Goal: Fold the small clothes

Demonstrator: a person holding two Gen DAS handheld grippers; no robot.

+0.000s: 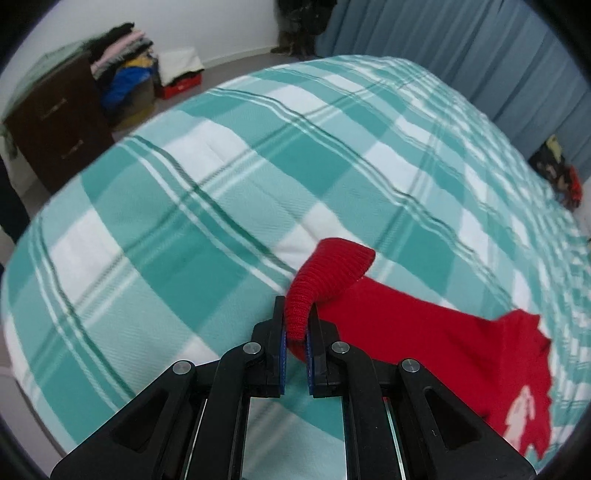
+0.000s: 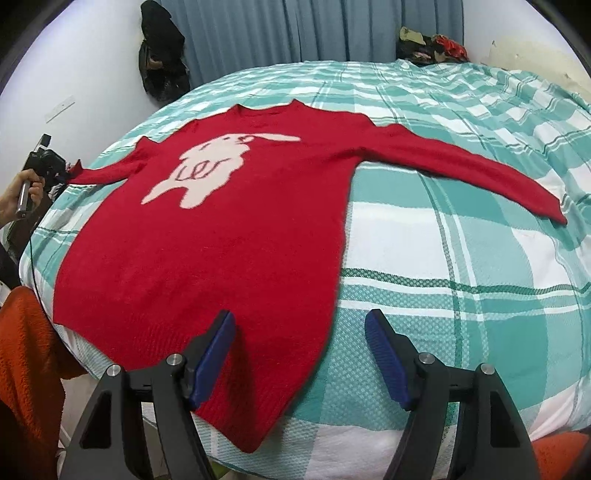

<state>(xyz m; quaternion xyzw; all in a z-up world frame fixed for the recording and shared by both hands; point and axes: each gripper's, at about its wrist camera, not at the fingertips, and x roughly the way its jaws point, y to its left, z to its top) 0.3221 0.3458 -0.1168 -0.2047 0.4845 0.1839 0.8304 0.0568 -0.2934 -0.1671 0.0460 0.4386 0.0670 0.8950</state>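
A red knit sweater (image 2: 221,236) with a pale rabbit print (image 2: 210,170) lies face up and spread out on the bed. Its right sleeve (image 2: 480,173) stretches out flat to the right. My left gripper (image 1: 296,325) is shut on the ribbed cuff of the left sleeve (image 1: 325,273) and holds it just above the blanket; it also shows at the far left of the right wrist view (image 2: 44,162). My right gripper (image 2: 299,332) is open and empty, hovering over the sweater's hem near the bed's front edge.
The bed has a teal and white plaid blanket (image 2: 461,277). Blue curtains (image 2: 332,29) hang behind it. A dark dresser (image 1: 55,122), a heap of clothes (image 1: 122,59) and a red box (image 1: 181,86) stand on the floor to the left. More clothes (image 2: 432,46) lie at the bed's far corner.
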